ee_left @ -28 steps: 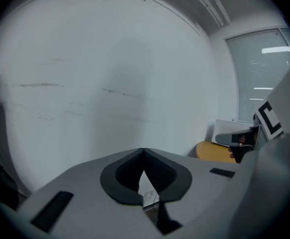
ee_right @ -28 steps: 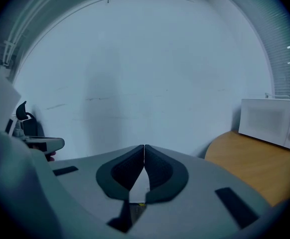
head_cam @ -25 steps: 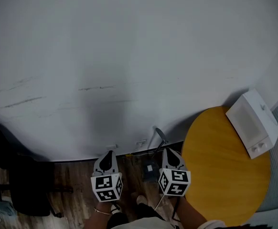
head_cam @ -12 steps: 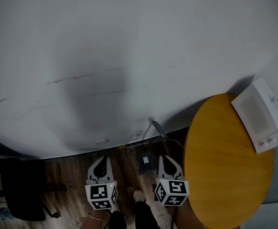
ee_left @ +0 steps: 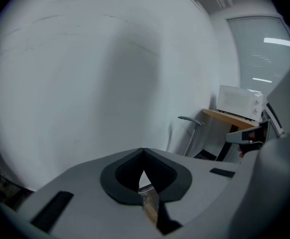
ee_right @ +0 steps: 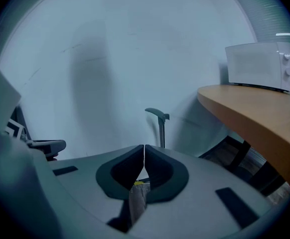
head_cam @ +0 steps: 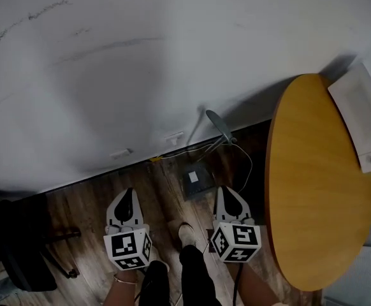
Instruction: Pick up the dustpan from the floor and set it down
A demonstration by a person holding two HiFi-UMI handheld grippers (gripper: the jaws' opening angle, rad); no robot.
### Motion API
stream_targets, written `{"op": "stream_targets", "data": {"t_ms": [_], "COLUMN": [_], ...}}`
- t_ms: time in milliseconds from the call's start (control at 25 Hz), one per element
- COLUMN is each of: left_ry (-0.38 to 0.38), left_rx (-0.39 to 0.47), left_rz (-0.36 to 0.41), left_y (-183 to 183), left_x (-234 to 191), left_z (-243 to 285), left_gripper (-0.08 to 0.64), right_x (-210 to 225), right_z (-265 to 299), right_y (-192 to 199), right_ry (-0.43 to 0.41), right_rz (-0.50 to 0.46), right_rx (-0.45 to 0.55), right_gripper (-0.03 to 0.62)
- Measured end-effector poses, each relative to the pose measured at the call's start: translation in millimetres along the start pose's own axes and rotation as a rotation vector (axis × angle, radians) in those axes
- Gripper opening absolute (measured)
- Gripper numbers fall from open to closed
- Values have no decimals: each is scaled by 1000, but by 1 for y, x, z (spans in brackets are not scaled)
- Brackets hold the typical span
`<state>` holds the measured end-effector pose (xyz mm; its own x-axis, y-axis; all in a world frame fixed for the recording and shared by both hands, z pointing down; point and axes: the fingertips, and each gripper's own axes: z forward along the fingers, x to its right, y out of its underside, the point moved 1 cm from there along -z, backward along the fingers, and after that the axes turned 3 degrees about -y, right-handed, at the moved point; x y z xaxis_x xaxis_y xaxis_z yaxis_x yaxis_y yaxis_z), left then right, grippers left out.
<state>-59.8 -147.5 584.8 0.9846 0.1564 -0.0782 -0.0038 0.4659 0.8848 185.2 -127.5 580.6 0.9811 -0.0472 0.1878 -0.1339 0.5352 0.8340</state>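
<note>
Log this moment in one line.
left gripper: shut, empty | right gripper: shut, empty | dustpan: on floor by wall, untouched

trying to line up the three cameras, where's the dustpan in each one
Head view: dustpan on the floor near the wall, centre of the picture, handle slanting up.
Left gripper view: only its handle shows, right of centre, left of the table.
Right gripper view: its handle stands at the centre.
Shared landmark: the white microwave on the wooden table.

White boxy microwave (head_cam: 364, 123): cut off by the right edge of the head view.
Black chair (head_cam: 16, 247): cropped at lower left.
Grey long-handled dustpan (ee_right: 158, 121): lower part hidden behind the right tongs (ee_right: 144, 153).
</note>
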Motion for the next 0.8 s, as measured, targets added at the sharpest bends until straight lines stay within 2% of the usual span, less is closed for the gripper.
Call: {"op": "stream_targets", "data": {"t_ms": [160,320,600,800], "left_ry": [-2,16,0,5], "left_rx": [-5,3,-4,-6], "left_rz": [-22,-13,1,6], "left_y": [10,9,14,15], "left_x": [-1,1,-6,-6], "left_z": [3,7,13,17], "left_gripper": [5,6,6,6], "right_x": [6,4,6,14], "right_z": [5,13,34,52], "right_y": [9,10,8,8], "right_ry": [14,7,-8,-14], "right_rz": [3,-53,-100,-61], "right_rx": [-5,-10,-16,-21], "right_gripper": [34,34,32,34]}}
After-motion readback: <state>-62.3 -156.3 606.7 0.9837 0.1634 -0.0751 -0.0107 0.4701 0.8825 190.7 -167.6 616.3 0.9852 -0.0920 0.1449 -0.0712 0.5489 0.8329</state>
